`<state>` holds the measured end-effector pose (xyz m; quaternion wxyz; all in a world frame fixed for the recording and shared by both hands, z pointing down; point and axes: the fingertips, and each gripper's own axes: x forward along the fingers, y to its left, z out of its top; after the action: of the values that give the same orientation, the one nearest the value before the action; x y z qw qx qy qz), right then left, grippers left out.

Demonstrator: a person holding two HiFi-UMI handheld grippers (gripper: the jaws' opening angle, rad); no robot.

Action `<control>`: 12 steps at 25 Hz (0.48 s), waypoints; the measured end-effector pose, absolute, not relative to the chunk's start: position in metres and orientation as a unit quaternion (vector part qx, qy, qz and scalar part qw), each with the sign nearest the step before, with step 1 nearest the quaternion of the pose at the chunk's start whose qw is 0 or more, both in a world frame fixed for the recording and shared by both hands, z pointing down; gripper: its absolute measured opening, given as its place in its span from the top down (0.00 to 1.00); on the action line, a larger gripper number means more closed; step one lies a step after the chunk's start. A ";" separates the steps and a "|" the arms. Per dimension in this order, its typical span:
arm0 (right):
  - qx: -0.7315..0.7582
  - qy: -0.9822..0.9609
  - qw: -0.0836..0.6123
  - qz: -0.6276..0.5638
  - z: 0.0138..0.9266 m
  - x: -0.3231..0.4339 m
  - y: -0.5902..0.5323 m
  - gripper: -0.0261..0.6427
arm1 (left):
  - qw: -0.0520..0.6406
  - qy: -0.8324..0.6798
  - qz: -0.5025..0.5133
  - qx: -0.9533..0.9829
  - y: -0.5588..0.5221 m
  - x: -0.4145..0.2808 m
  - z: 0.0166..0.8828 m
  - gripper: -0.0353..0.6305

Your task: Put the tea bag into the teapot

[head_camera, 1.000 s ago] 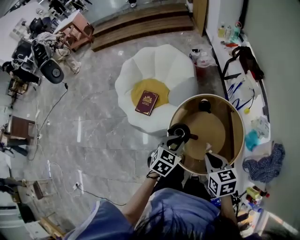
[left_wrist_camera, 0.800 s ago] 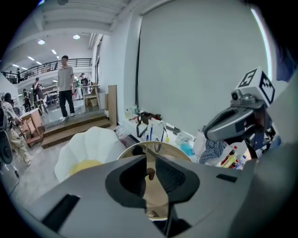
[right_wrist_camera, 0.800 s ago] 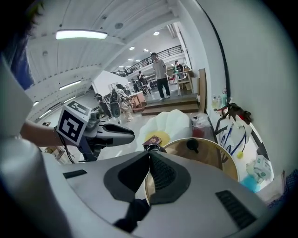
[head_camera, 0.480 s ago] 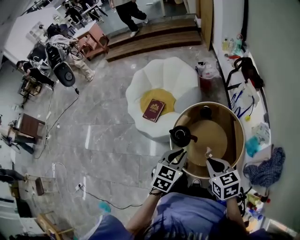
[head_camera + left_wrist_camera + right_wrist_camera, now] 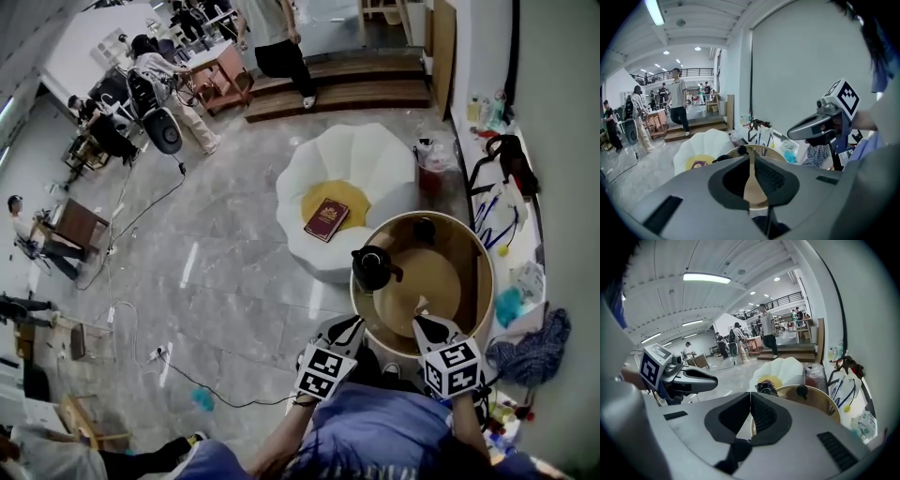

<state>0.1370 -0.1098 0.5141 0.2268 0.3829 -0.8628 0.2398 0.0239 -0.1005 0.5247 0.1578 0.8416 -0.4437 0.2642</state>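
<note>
A black teapot (image 5: pixel 372 268) stands without its lid at the left edge of a round wooden table (image 5: pixel 480 281). Its lid (image 5: pixel 424 228) lies at the table's far side. My right gripper (image 5: pixel 422 322) is over the near rim, shut on a small white tea bag (image 5: pixel 419 306) that sticks out past its tips, to the right of the pot and short of it. My left gripper (image 5: pixel 345 325) hangs just off the near-left rim, below the teapot, jaws together with nothing in them. In the right gripper view the teapot (image 5: pixel 766 387) lies ahead beyond the jaws.
A white flower-shaped seat (image 5: pixel 375 164) with a yellow cushion and a red book (image 5: pixel 325 218) stands just beyond the table. A shelf with clutter (image 5: pixel 506 216) runs along the right wall. A person (image 5: pixel 277 42) walks on the steps at the back.
My left gripper has drawn back from the teapot to the table's near edge. The right gripper still holds the tea bag in about the same place. A person has walked in at the back.
</note>
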 end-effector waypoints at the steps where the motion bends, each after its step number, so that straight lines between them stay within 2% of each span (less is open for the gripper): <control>1: 0.379 -0.865 0.226 0.238 0.512 0.134 -0.107 0.93 | 0.158 -0.450 0.265 0.838 -0.095 0.018 0.524 0.88; 12: 0.337 -0.879 0.226 0.250 0.521 0.092 -0.091 0.93 | 0.171 -0.508 0.261 0.803 -0.047 -0.034 0.518 0.89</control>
<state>0.0923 -0.0909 0.5206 0.2259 0.3374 -0.8790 0.2498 -0.0336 -0.0469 0.5176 0.1714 0.8028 -0.5077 0.2614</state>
